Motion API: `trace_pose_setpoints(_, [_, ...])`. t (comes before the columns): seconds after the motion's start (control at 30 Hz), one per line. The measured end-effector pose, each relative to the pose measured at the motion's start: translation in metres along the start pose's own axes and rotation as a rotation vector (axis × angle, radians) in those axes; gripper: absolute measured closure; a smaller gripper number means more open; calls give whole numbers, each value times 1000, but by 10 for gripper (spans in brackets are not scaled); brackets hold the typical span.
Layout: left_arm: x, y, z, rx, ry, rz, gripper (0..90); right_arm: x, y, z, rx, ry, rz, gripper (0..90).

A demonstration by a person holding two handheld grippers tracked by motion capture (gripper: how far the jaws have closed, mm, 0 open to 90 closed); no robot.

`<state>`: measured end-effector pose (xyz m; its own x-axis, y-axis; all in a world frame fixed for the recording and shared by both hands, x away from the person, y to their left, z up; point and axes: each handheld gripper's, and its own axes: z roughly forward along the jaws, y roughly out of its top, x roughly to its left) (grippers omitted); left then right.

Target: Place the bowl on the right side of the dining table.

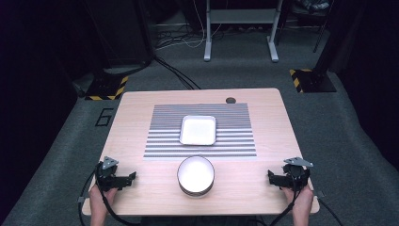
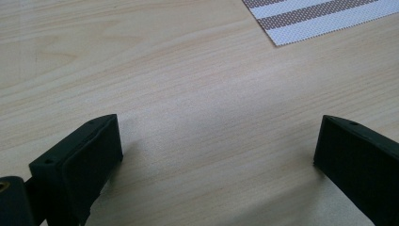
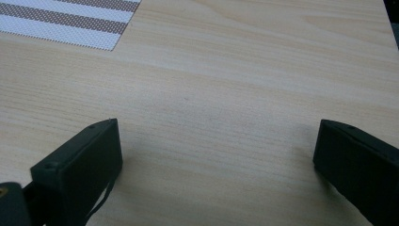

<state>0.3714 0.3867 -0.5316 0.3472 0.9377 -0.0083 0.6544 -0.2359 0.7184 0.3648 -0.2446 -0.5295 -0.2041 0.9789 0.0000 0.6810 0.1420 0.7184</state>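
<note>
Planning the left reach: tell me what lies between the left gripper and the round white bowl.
Bare wooden table separates left gripper from round white bowl, per the high view.

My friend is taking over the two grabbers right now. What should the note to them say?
Left gripper: jaws open, nothing in them, low over the table at its near left corner.
Right gripper: jaws open, nothing in them, at the near right corner.
Things: a round bowl sits on the bare wood between the two grippers; a square white dish sits on the striped mat behind it.
Done: nothing picked up so far.
Left: all the handling, most likely starting with the bowl.
</note>
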Motion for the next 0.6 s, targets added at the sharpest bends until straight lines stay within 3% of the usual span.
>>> trace_pose_setpoints(0.47, [0,0,0,2,3,-5,12,1,0,0,-3,2,-2,10])
trace_pose_setpoints(0.6, [1,1,1,-6,39,-41,11,1,0,0,0,-11,2,0])
